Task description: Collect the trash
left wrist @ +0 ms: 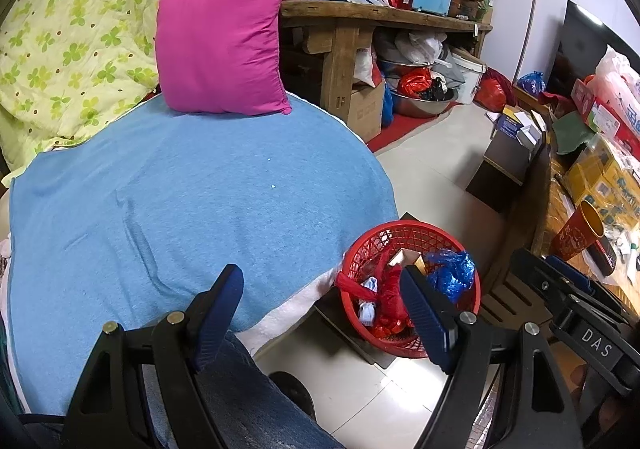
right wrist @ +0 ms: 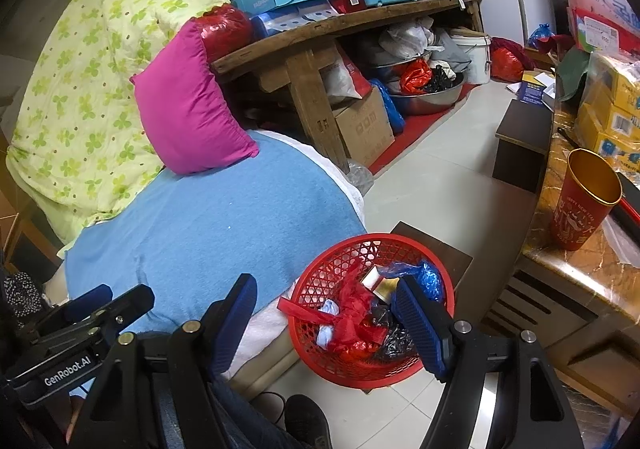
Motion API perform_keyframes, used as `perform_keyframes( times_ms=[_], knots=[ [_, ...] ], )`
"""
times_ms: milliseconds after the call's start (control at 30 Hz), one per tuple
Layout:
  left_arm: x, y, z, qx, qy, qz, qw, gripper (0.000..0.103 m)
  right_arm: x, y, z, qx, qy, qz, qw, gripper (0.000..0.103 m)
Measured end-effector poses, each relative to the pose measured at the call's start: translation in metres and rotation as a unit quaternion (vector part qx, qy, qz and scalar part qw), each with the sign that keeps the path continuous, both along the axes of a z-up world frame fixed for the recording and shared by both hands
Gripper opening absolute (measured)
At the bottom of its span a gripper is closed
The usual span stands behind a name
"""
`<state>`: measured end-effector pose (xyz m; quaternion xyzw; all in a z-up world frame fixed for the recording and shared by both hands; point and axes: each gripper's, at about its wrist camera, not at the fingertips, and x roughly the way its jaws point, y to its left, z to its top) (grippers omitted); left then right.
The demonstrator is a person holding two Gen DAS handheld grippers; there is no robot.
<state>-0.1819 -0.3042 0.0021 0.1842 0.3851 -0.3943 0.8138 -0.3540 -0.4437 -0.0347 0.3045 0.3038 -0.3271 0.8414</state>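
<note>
A red mesh basket [left wrist: 362,245] stands on the floor beside the bed; it also shows in the right wrist view [right wrist: 320,281]. It holds trash: a red plastic bag [left wrist: 386,299], a blue plastic bag [left wrist: 452,271], a gold box [right wrist: 380,283] and white paper [right wrist: 326,331]. My left gripper [left wrist: 324,309] is open and empty above the bed edge and basket. My right gripper [right wrist: 324,317] is open and empty over the basket. Each gripper shows at the other view's edge: the right one [left wrist: 576,289], the left one [right wrist: 88,309].
A blue towel [left wrist: 192,201] covers the bed, with a magenta pillow [left wrist: 220,37] and green-patterned quilt [left wrist: 68,29] behind. A cluttered wooden bench [left wrist: 380,15] stands at the back. A table on the right holds a red cup [right wrist: 586,197] and boxes. A dark stool [right wrist: 520,137] stands on the floor.
</note>
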Motion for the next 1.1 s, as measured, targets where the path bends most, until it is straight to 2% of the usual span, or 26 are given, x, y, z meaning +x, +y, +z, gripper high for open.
perform_keyframes(
  times_ms=[1100],
  knots=[
    [0.0004,-0.0069,-0.002,0.005,0.006,-0.002,1.0,0.081,-0.0032,-0.0062,0.0019,-0.002,0.001,-0.011,1.0,0.076]
  ],
)
